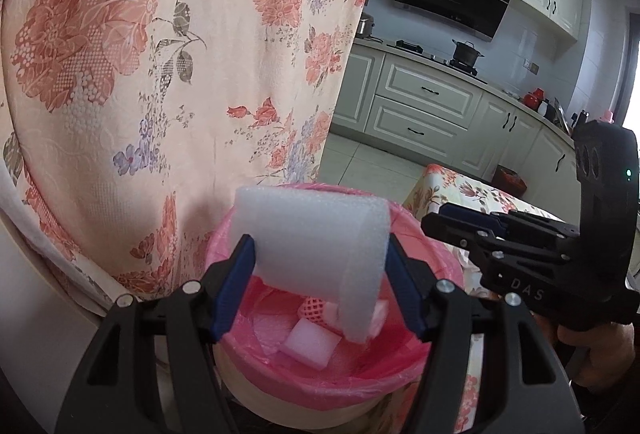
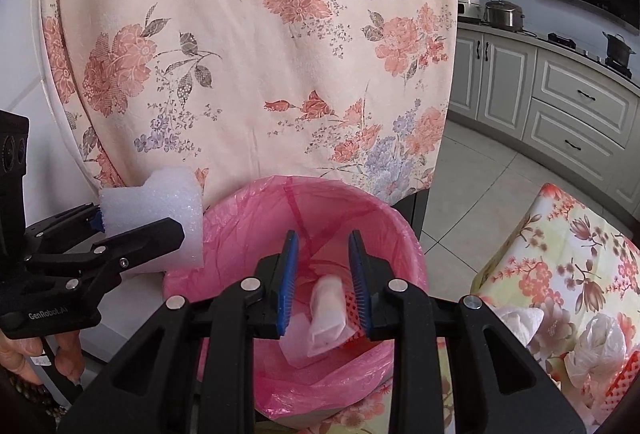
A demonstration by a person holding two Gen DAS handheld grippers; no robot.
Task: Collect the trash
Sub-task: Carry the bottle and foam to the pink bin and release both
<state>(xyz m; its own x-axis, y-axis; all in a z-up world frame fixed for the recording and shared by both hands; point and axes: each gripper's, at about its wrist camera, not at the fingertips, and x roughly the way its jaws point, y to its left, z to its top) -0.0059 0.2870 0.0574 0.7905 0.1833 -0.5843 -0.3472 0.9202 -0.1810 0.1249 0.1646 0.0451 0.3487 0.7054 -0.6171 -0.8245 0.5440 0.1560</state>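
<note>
While my left fingers [image 1: 320, 282] grasp the foam block [image 1: 312, 234] over the bin [image 1: 320, 390] | right fingers [image 2: 323, 286] parted, empty | risk: light foam drifts past the rim.

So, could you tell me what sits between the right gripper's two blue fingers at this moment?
In the right wrist view the right gripper stands open over the pink-lined bin; a small white piece, blurred and apparently dropping free, shows between them.
</note>
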